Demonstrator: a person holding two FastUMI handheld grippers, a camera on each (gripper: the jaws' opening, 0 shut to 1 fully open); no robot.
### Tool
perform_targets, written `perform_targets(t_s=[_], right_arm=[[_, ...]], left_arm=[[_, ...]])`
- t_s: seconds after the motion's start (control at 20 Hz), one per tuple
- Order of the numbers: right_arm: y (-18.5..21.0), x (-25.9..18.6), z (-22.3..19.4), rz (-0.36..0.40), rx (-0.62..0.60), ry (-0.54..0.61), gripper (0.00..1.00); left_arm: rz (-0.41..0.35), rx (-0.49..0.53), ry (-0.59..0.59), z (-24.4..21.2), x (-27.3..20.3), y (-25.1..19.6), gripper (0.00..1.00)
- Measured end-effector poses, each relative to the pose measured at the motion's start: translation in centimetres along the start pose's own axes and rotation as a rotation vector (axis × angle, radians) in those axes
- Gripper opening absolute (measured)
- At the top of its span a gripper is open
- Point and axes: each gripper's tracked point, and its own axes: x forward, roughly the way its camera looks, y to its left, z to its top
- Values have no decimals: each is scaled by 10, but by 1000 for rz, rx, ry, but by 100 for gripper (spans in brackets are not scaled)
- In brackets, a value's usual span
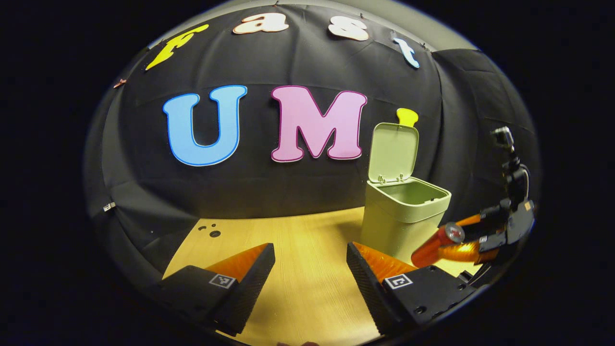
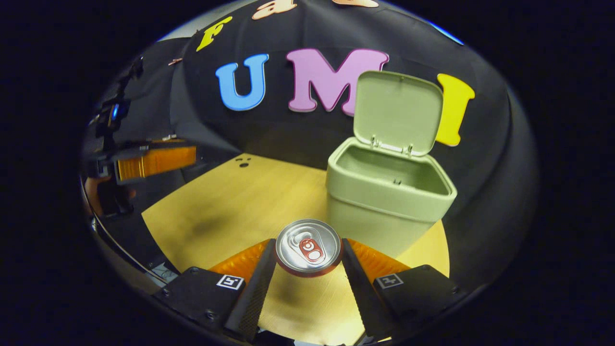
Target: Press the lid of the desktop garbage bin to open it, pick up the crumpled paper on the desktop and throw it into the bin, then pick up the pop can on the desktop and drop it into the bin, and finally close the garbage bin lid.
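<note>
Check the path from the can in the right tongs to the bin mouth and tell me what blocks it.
Nothing visible blocks it. The pop can is clamped in the right tongs just short of the bin, whose lid stands upright behind an uncovered mouth. The left tongs are open, off to the side.

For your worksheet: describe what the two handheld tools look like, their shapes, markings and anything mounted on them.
Each tool has two long wedge-shaped fingers on dark blocky bases. The left tool and the right tool both carry small square black-and-white coded tags on white labels, one per finger base, with screw heads beside them. Seen from the left gripper view, the right tool has a dark body with a small camera on a stalk above it.
</note>
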Motion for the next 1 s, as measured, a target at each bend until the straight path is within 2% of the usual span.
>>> perform_targets(t_s=[0.3, 0.5, 0.75, 1.0], right_arm=[[-22, -14, 85, -20, -10, -152, 83], [-41, -13, 127, -46, -13, -236, 84], [-80, 11, 143, -118, -1, -246, 83], [-110, 41, 135, -165, 19, -186, 83]], left_arm=[[-1, -10, -2, 0, 2, -2, 96], [9, -12, -5, 2, 1, 1, 96], [31, -15, -7, 2, 1, 7, 97], [64, -27, 9, -4, 1, 18, 96]])
